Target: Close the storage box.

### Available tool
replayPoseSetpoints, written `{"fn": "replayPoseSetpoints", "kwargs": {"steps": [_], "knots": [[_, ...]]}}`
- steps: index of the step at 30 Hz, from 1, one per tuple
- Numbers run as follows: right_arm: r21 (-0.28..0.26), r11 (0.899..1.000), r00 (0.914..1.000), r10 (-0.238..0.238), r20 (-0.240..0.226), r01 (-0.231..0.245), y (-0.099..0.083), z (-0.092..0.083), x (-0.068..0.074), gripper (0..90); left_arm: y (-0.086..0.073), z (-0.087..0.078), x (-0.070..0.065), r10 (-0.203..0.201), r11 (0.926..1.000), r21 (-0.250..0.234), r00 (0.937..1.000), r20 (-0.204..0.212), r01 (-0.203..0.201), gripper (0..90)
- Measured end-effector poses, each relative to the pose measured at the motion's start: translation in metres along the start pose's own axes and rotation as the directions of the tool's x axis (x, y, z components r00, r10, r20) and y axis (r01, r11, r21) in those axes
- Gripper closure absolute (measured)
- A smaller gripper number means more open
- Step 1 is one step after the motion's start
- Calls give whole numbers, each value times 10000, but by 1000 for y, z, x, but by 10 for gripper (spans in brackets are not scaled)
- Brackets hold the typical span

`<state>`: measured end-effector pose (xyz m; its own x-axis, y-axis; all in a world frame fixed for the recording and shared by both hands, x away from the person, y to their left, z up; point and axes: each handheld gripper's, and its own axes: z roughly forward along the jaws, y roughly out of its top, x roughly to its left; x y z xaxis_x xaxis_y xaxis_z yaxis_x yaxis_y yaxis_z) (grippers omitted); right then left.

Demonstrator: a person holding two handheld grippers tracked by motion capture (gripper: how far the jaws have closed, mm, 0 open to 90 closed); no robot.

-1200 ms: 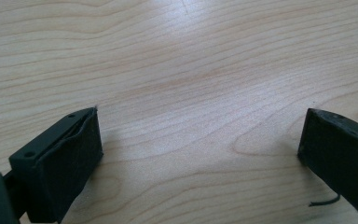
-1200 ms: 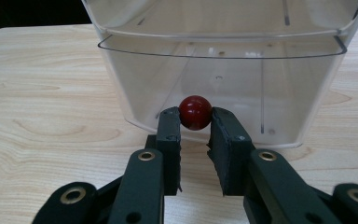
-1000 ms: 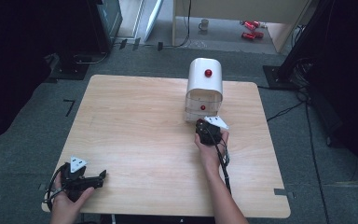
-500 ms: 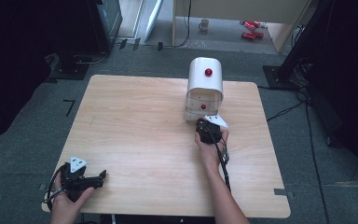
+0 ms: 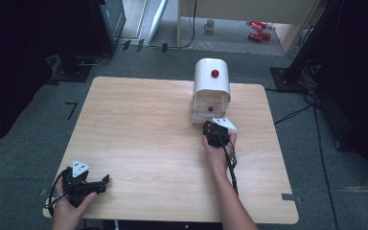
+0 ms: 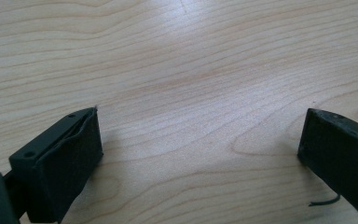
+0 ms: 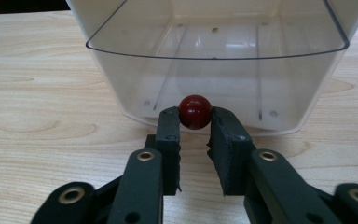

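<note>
at the clear drawer (image 7: 214,84), right hand-held gripper (image 7: 195,122) pinches its red knob (image 7: 195,111); left one (image 6: 200,154) gapes empty.

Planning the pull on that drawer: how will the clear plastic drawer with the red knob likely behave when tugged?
The clear drawer looks thin-walled and empty, so probably light and easy to slide. The red knob is round and glossy, and the right gripper pinches it only at the pad tips, so it may slip. The white cabinet stands tall and narrow; it could shift or tip forward.
</note>
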<state>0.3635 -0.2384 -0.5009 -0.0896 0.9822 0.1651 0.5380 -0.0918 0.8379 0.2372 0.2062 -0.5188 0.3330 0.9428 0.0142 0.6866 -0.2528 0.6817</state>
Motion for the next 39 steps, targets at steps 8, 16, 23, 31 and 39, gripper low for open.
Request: {"fn": "replayPoseSetpoints", "kwargs": {"steps": [8, 16, 23, 31, 39], "knots": [[685, 9973, 9996, -256, -137, 265, -7, -8, -10, 228, 0, 0, 0, -5, 10000, -2, 10000, 0, 5, 0], [1294, 9859, 9934, -998, -568, 1064, -18, -44, -32, 0, 0, 0, 0, -2, 10000, -4, 10000, 0, 2, 0], [1443, 9833, 9927, -1027, -639, 1110, -36, -77, -57, 0, 0, 0, 0, -2, 10000, 0, 10000, 0, 2, 0], [1989, 9750, 9950, -954, -286, 992, -64, -102, -91, 0, 0, 0, 0, 0, 10000, 1, 10000, 0, 0, 0], [2325, 9619, 9883, -1519, 167, 1439, -77, -107, -101, 0, 0, 0, -1, -16, 10000, 0, 10000, -19, 16, 0]]}}
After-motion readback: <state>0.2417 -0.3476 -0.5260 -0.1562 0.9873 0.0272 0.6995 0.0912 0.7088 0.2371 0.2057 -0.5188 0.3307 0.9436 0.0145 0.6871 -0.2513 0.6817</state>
